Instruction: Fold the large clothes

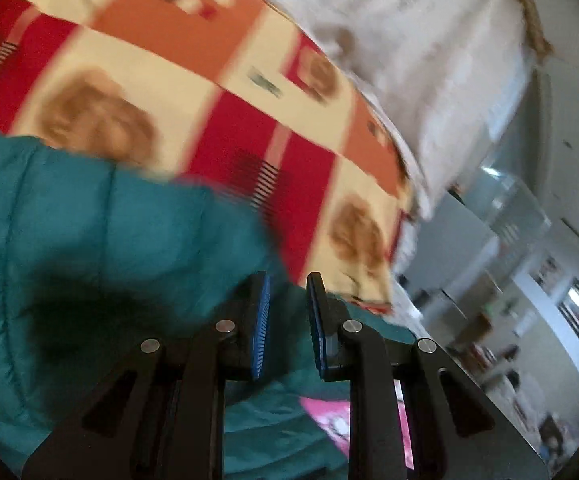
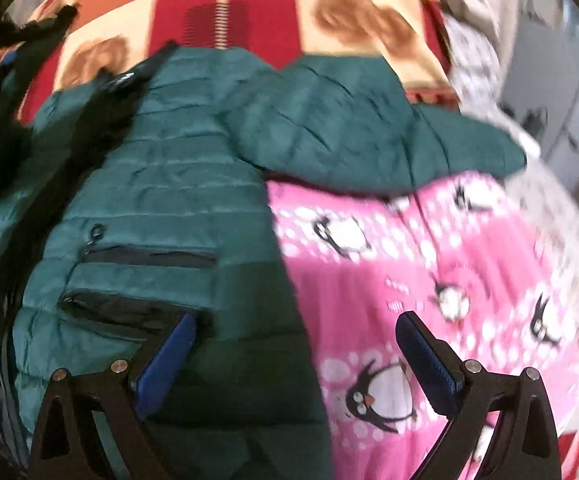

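Note:
A teal quilted jacket (image 2: 177, 184) lies spread on the bed, its zip pockets near me and one sleeve (image 2: 369, 128) stretched out to the right. My right gripper (image 2: 295, 332) hovers open over the jacket's right edge, nothing between its blue pads. In the left wrist view the jacket (image 1: 89, 240) bulges close on the left, blurred. My left gripper (image 1: 288, 292) has its jaws nearly together, and teal fabric fills the narrow gap. A black shape at the right wrist view's upper left looks like the left gripper (image 2: 29, 32).
Under the jacket lie a pink penguin blanket (image 2: 429, 280) and a red, orange and cream bear-print blanket (image 1: 209, 80). A white pillow (image 1: 429, 60) sits at the bed's far end. Beyond the bed edge are white cabinets (image 1: 509, 260) and room clutter.

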